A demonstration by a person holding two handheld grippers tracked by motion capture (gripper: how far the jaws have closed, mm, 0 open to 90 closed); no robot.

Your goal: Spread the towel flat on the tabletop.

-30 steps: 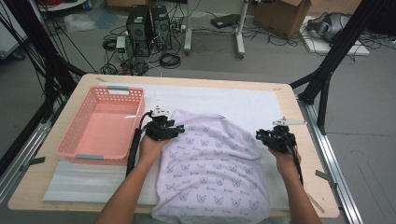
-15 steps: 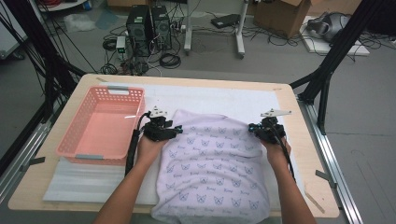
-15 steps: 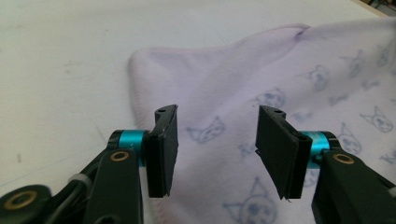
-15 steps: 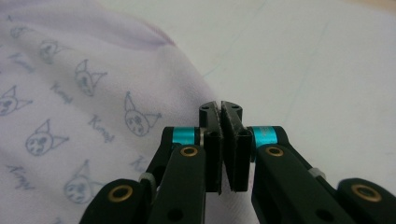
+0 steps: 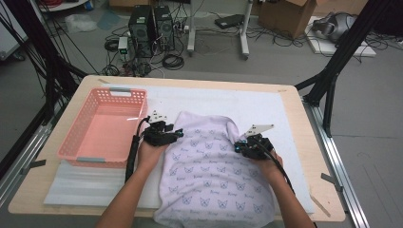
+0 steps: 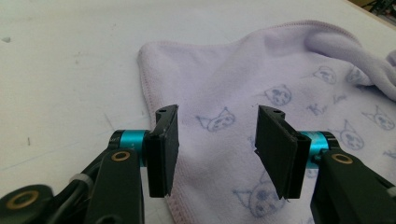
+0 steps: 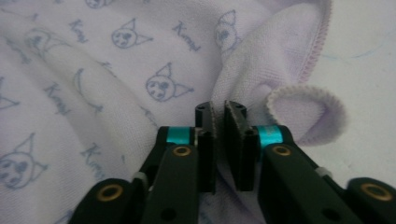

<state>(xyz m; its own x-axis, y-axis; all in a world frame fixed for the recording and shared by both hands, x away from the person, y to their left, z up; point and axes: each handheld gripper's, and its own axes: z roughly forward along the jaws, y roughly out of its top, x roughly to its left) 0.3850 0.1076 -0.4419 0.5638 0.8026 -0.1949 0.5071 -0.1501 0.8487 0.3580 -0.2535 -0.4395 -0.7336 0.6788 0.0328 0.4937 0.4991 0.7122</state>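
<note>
Towel (image 5: 214,175), pale lilac with small printed cat faces, spread on a white mat (image 5: 266,107) over the middle of the tabletop (image 5: 190,81), reaching from about the centre down to the near edge. Far end of the cloth bunched into a soft hump, right far corner rolled over on itself.

Pink plastic basket (image 5: 71,137) on the left side of the tabletop, close to the left edge, just beside the towel's left border and not touching it.

Left gripper (image 5: 177,134) in the person's left hand, at the towel's far left corner, between basket and cloth. In the left gripper view (image 6: 217,140), jaws well apart, hovering low over the towel (image 6: 261,70) near its hemmed left edge, nothing between the pads, bare white mat off to the side.

Right gripper (image 5: 237,146) in the person's right hand, on the right part of the towel, pointing toward the rolled corner. In the right gripper view (image 7: 219,116), jaws nearly together with a thin slit left between the pads, having just been opening; no cloth seen pinched there. Raised fold of towel (image 7: 116,70) right at the tips, with the curled hem just beside it on the side toward the right edge of the tabletop.
</note>
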